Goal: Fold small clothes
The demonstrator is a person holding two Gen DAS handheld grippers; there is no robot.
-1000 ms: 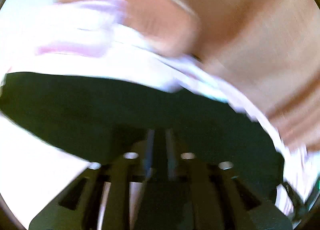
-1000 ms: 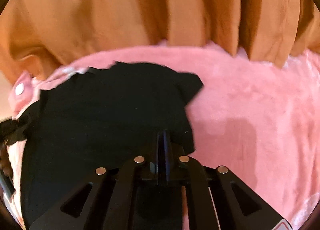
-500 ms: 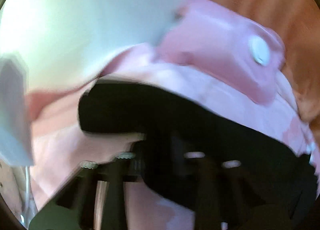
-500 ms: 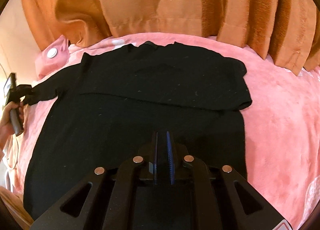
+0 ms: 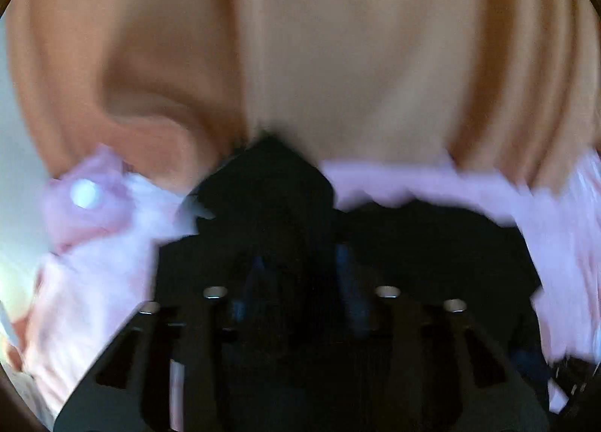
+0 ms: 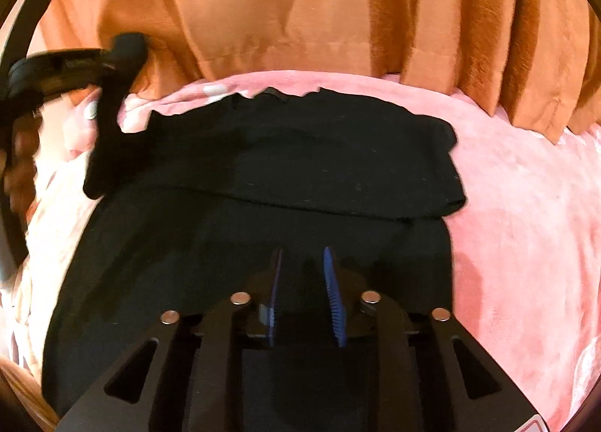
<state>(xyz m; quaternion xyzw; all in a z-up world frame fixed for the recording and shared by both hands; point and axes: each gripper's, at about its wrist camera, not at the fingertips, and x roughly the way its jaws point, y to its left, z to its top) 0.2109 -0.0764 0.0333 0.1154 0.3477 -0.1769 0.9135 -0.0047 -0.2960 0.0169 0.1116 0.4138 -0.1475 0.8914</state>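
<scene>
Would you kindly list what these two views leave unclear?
- Left wrist view: motion blur; whether the left gripper, jaws opening, touches the black cloth garment.
- Right wrist view: the right gripper, jaws opening, hides the garment's near hem.
- Right wrist view: the fuzzy pink blanket is cut off by the frame edge.

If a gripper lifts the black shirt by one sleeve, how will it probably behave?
The black shirt is probably floppy: its sleeve hangs limp from the left gripper. Likely light, since it drapes thinly. The plush pink blanket may drag on it.
</scene>
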